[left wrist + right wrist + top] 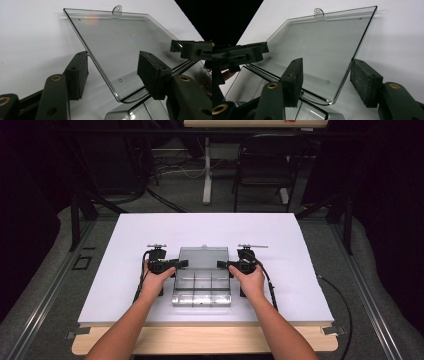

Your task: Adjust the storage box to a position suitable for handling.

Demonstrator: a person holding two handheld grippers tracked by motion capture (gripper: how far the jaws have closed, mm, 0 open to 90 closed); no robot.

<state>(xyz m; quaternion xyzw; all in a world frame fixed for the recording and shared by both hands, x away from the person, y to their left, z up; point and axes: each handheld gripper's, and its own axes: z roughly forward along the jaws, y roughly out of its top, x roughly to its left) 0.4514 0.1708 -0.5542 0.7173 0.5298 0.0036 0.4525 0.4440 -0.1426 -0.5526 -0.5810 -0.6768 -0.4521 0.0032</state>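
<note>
A clear plastic compartment box point(201, 292) sits mid-table with its lid point(203, 256) swung open toward the far side. A hand holds each gripper beside it. My left gripper point(182, 264) reaches in at the lid's left edge. In the left gripper view its jaws point(113, 72) stand wide, with the lid's point(117, 42) near corner between the pads and neither pad pressing. My right gripper point(222, 264) mirrors it at the lid's right edge. In the right gripper view point(328, 80) the pads straddle the lid's point(324, 42) corner with a gap on the inner side.
The white table top point(300, 270) has free room all around the box, and a wooden strip point(200, 341) lines its front edge. Beyond the far edge stand a dark chair point(265, 165) and a white stand leg point(207, 170) among floor cables.
</note>
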